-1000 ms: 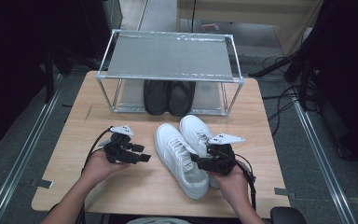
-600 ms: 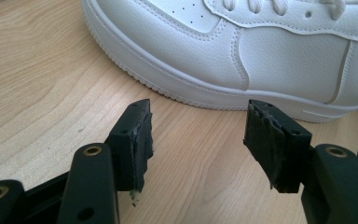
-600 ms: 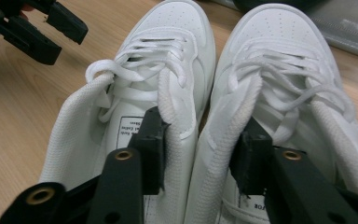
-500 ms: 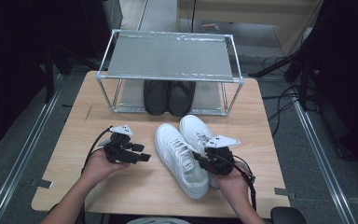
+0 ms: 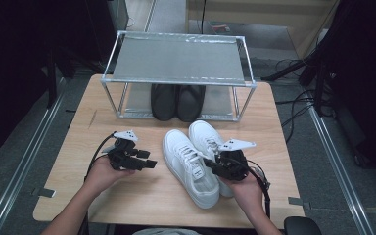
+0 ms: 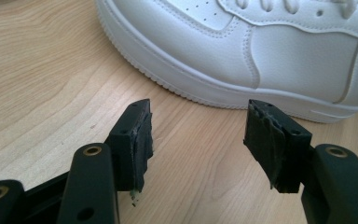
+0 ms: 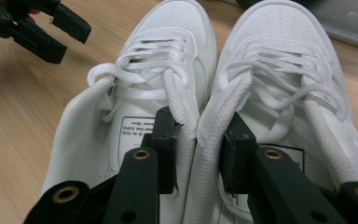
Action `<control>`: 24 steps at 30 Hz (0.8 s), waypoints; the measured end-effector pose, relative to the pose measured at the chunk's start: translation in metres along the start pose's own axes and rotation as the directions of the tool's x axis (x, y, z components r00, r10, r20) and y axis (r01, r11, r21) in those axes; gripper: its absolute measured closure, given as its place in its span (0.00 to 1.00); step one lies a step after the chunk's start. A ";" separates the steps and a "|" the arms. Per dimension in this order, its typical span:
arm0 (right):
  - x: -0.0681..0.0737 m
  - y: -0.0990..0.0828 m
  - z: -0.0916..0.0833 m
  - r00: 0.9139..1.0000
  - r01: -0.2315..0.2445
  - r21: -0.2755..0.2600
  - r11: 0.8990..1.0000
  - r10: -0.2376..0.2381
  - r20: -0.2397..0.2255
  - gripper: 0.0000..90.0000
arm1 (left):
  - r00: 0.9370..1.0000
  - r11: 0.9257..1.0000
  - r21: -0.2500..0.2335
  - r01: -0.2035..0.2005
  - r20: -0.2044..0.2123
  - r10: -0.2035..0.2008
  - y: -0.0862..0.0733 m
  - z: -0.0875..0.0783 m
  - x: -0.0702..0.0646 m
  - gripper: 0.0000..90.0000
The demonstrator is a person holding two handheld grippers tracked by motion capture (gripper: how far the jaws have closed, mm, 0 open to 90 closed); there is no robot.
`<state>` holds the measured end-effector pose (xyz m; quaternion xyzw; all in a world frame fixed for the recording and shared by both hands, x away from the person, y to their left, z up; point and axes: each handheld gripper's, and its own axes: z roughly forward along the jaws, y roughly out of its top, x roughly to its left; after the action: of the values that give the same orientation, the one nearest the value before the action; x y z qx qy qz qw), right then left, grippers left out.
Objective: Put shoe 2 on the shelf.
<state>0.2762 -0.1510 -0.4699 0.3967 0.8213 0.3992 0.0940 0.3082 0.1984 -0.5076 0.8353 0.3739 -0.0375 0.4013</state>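
Two white sneakers lie side by side on the wooden table, toes pointing away from the person. My right gripper reaches in from their heel end, one jaw inside each shoe. Its jaws have just been closing, and they now pinch the left sneaker's and the right sneaker's touching inner collars together. My left gripper rests low over the table to the left of the shoes. It is open with nothing between its jaws, and in its own view it faces the side of a sneaker.
A metal shelf rack stands at the back of the table, with a pair of black shoes under it. Bare wood lies to the left of the sneakers and along the front edge. Cables trail from both grippers.
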 end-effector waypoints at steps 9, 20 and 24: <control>-0.004 0.001 -0.003 1.000 -0.016 0.010 1.000 0.016 -0.017 0.83 | 1.000 1.000 -0.013 0.007 -0.008 -0.007 -0.001 -0.004 0.003 0.46; -0.015 0.004 -0.012 0.999 -0.010 0.020 1.000 0.011 -0.036 0.84 | 1.000 1.000 -0.017 0.019 -0.022 -0.019 -0.003 -0.007 0.005 0.46; -0.018 0.008 -0.017 0.999 0.014 0.009 1.000 -0.013 -0.042 0.84 | 0.999 0.999 -0.026 0.030 -0.032 -0.031 -0.006 -0.010 0.006 0.46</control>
<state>0.2852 -0.1710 -0.4562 0.3830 0.8276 0.4030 0.0775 0.3060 0.2118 -0.5071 0.8248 0.3936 -0.0255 0.4052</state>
